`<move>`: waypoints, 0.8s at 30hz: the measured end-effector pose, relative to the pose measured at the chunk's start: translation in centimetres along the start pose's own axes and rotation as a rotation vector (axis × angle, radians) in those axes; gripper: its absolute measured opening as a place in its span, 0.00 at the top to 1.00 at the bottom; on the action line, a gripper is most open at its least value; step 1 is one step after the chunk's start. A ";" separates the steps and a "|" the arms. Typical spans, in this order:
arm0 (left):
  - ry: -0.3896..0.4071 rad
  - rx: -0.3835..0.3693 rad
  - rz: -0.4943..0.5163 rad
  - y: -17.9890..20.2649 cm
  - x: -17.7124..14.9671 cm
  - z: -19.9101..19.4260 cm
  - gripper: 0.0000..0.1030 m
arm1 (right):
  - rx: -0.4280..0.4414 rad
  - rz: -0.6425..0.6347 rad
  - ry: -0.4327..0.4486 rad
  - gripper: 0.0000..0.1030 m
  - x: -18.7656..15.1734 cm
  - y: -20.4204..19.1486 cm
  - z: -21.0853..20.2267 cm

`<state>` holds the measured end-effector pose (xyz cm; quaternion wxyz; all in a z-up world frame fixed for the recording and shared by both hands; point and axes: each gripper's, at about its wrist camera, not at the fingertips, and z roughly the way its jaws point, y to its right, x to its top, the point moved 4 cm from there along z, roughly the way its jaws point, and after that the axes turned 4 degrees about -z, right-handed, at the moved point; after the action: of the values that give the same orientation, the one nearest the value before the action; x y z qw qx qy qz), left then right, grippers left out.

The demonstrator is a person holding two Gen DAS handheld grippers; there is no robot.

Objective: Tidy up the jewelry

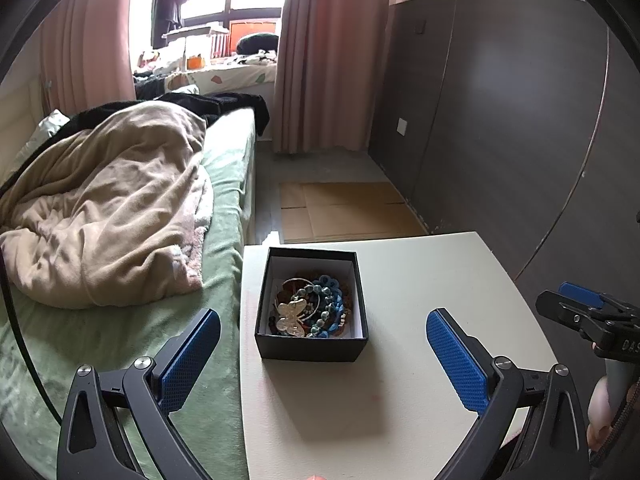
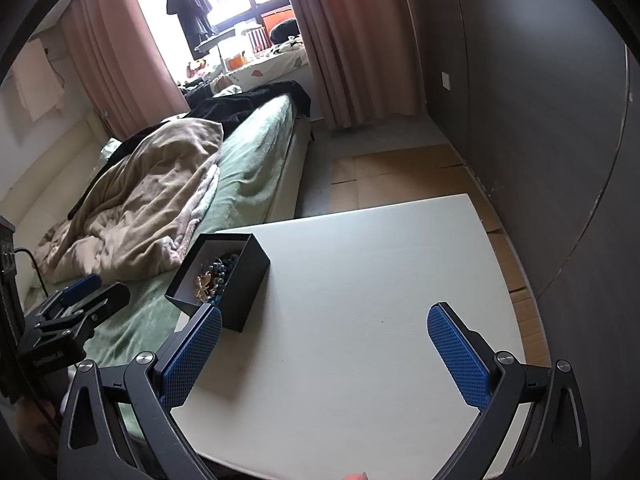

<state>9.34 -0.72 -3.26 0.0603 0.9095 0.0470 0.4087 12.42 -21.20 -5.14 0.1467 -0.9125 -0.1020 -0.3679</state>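
The table (image 1: 420,280) carries an open black box (image 1: 311,346) near its bed-side edge, jewelry (image 1: 310,308) tangled inside. Both tongs, left (image 1: 323,354) and right (image 2: 325,356), gape empty; pinch the topmost butterfly piece (image 1: 291,316) alone, lifting slowly.
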 end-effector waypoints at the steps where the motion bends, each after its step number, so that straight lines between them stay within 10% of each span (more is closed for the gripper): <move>1: 0.000 -0.002 0.000 0.0 0.0 0.0 0.00 | 0.001 0.001 0.001 0.00 0.0 -0.1 0.0; 24: 0.005 -0.007 -0.015 -0.1 0.0 -0.2 0.00 | 0.004 0.005 0.007 0.00 0.1 0.0 -0.1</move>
<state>9.16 -0.61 -3.11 0.0663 0.9079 0.0525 0.4106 12.40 -21.25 -5.03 0.1498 -0.9113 -0.0997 -0.3703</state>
